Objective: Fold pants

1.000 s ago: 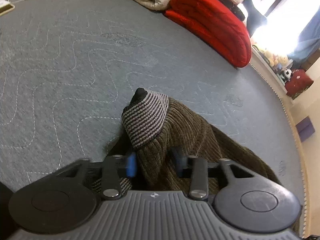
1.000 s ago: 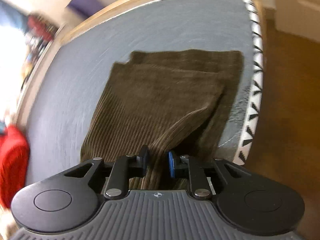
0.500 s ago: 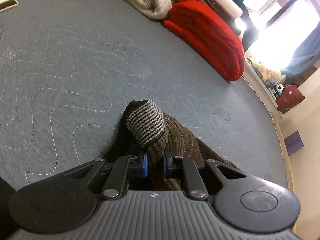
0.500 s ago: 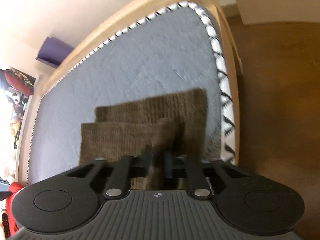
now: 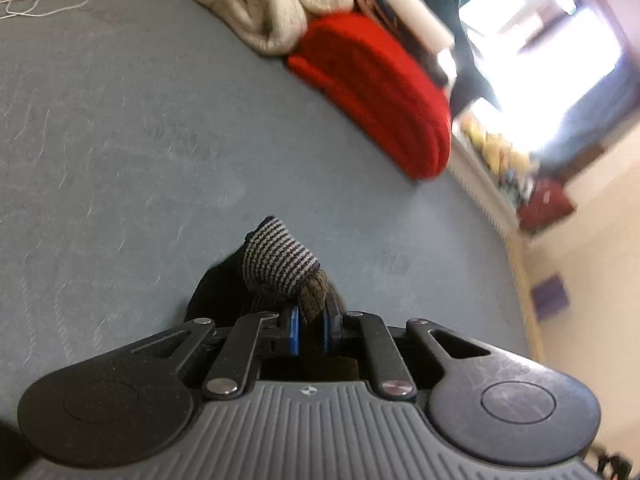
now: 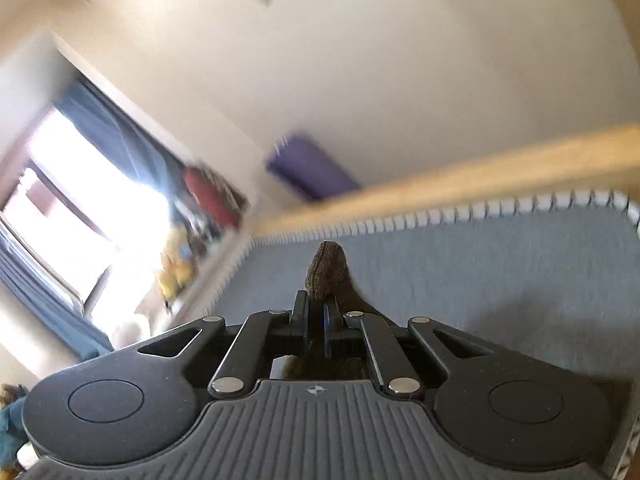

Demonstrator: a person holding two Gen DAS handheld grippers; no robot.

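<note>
With both my left gripper [image 5: 310, 330] and right gripper [image 6: 316, 326] clamped on the pants [image 5: 280, 264] above the bed [image 5: 120, 160], I risk thin pinches slipping from the fingers.

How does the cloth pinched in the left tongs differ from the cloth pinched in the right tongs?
The left tongs pinch the pants at a grey-and-black striped band; the right tongs pinch plain brown ribbed cloth. The left bunch flops over sideways; the right bunch stands upright. Both tongs are shut on the same pants.
</note>
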